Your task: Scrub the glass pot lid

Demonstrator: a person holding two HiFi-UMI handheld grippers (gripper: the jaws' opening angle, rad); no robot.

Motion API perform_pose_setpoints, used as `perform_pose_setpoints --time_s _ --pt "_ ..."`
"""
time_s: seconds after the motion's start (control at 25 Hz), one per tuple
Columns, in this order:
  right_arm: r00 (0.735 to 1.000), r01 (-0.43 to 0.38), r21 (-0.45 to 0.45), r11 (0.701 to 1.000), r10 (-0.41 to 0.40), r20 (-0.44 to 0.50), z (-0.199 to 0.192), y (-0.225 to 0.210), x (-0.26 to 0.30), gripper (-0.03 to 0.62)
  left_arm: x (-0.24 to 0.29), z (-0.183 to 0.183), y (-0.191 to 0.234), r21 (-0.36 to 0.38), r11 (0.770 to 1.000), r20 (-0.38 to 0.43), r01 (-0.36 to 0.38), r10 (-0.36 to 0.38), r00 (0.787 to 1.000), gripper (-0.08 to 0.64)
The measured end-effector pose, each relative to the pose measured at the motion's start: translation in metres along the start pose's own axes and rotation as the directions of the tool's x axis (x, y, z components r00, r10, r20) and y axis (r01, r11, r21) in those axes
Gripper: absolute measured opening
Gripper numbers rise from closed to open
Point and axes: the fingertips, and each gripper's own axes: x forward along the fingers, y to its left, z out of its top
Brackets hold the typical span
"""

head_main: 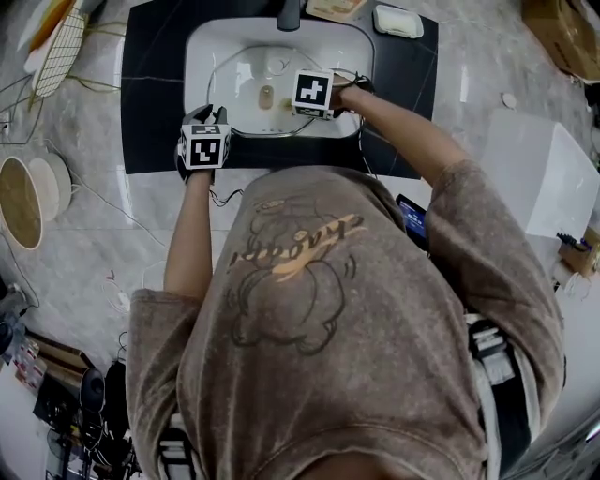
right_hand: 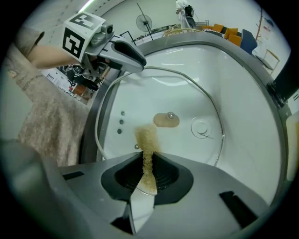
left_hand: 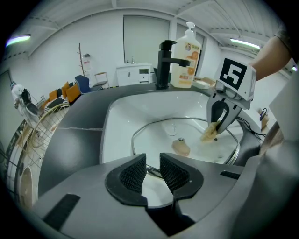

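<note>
A glass pot lid (head_main: 246, 75) with a metal rim lies tilted in the white sink (head_main: 202, 56), its beige knob (left_hand: 181, 147) facing up. My left gripper (head_main: 210, 116) grips the lid's near rim, and the metal edge runs between its pads (left_hand: 132, 173). My right gripper (head_main: 315, 107) hovers over the lid's right side, shut on a yellowish scrub pad (right_hand: 147, 140). The pad's free end hangs just above the glass (right_hand: 187, 98). In the left gripper view the right gripper (left_hand: 217, 125) and pad (left_hand: 209, 133) sit at the far right of the lid.
A black faucet (left_hand: 166, 63) and a soap bottle (left_hand: 188, 56) stand behind the basin on the black counter (head_main: 150, 94). A soap dish (head_main: 397, 21) sits at the back right. A wire rack (head_main: 58, 47) and round boards (head_main: 19, 202) lie on the floor at left.
</note>
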Motion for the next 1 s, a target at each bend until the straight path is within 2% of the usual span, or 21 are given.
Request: perform_pose_setpoints --time_s 0.2,0.36,0.68,1.0 --pt "0.992 -0.083 0.019 0.996 0.081 0.100 0.029 0.025 -0.002 0.051 -0.001 -0.001 -0.002 0.004 1.000 -0.009 -0.006 0.006 1.000 0.100" --pt "0.979 -0.113 0.020 0.993 0.108 0.170 0.059 0.034 -0.002 0.052 -0.001 0.000 -0.003 0.004 1.000 -0.012 -0.007 0.007 1.000 0.100" --pt "0.970 -0.105 0.028 0.994 0.096 0.225 0.101 0.020 0.010 0.051 0.000 0.001 0.001 0.010 1.000 -0.006 -0.016 0.016 1.000 0.100" --pt "0.967 -0.045 0.016 0.999 0.039 0.250 0.125 -0.018 0.023 0.052 0.000 0.003 0.001 0.005 1.000 -0.006 -0.020 0.021 1.000 0.101"
